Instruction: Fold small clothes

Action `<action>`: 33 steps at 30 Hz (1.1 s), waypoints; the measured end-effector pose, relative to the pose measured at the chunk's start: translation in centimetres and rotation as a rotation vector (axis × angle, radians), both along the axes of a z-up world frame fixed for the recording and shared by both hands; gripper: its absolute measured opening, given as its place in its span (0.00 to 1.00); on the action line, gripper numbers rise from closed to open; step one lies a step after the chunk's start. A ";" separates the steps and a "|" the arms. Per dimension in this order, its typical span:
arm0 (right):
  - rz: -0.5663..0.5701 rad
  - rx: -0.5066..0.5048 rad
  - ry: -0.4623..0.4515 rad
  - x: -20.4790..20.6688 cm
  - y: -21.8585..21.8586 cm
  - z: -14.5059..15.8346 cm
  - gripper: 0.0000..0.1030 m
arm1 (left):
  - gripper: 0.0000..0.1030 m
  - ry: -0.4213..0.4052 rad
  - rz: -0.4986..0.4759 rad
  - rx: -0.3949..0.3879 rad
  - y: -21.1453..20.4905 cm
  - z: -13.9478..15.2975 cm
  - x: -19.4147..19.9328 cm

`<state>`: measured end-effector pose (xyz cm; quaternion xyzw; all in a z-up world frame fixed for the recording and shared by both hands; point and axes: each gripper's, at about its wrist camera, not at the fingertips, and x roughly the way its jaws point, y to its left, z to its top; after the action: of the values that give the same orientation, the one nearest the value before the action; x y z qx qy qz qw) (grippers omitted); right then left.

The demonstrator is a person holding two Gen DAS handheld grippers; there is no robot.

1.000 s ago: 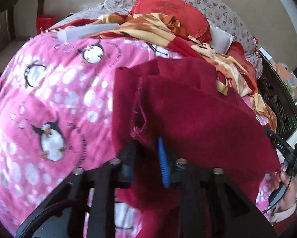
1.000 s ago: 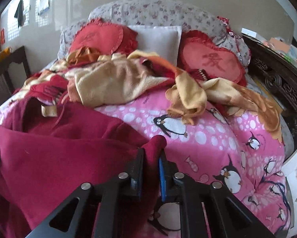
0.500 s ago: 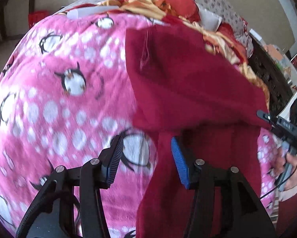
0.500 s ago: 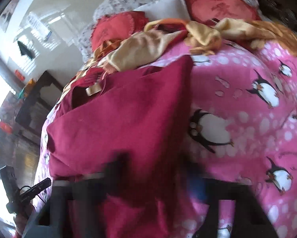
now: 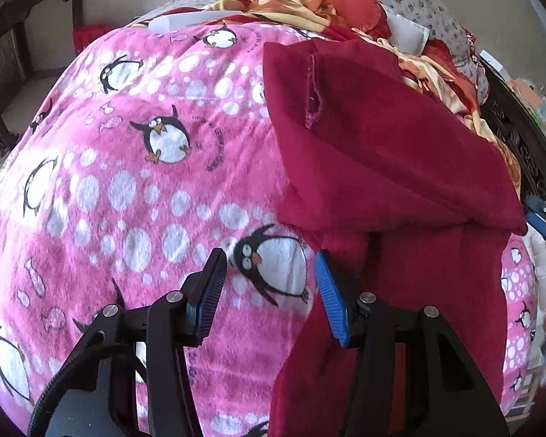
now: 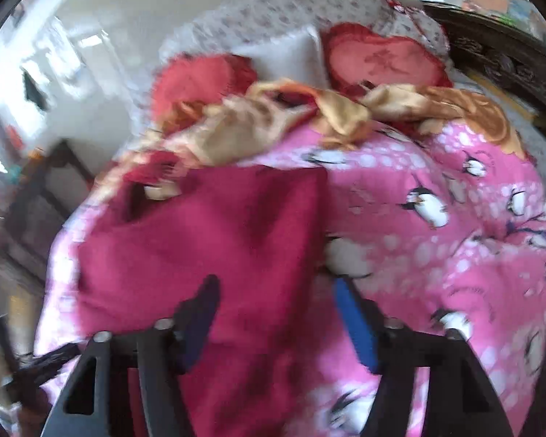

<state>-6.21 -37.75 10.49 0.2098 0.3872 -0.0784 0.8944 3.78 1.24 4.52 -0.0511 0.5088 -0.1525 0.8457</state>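
Observation:
A dark red garment (image 5: 375, 167) lies folded over on the pink penguin blanket (image 5: 127, 182), its upper layer overlapping a lower part that hangs toward the near edge. My left gripper (image 5: 269, 291) is open and empty, just left of the garment's near edge, over a penguin print. In the blurred right wrist view the same garment (image 6: 207, 240) lies left of centre. My right gripper (image 6: 276, 313) is open and empty above its near right part.
A heap of yellow and orange cloth (image 6: 273, 123) lies behind the garment. Red heart cushions (image 6: 382, 62), a white pillow (image 6: 284, 54) and a floral pillow (image 5: 418, 3) line the back. A dark carved bed frame (image 5: 521, 145) runs along the right. A dark table (image 5: 14, 18) stands left.
Both grippers were shut on the red garment a second ago. They have opened, let it drop folded onto the blanket, and drawn back toward me.

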 end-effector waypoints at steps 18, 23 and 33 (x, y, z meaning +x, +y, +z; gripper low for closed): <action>0.494 0.209 0.054 11.4 22.9 -7.2 0.65 | 0.48 0.013 0.122 -0.017 7.6 1.4 -3.3; 0.550 0.234 -0.037 12.6 25.2 -5.9 0.65 | 0.48 0.009 0.159 -0.047 9.8 1.7 -3.6; 0.562 0.510 -0.005 15.9 25.3 -7.5 0.43 | 0.48 0.006 0.174 -0.070 10.8 2.1 -3.6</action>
<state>9.65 -12.47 3.01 0.3115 0.4343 0.2693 0.8011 0.22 12.00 6.61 -0.1253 0.4993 -0.0961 0.8519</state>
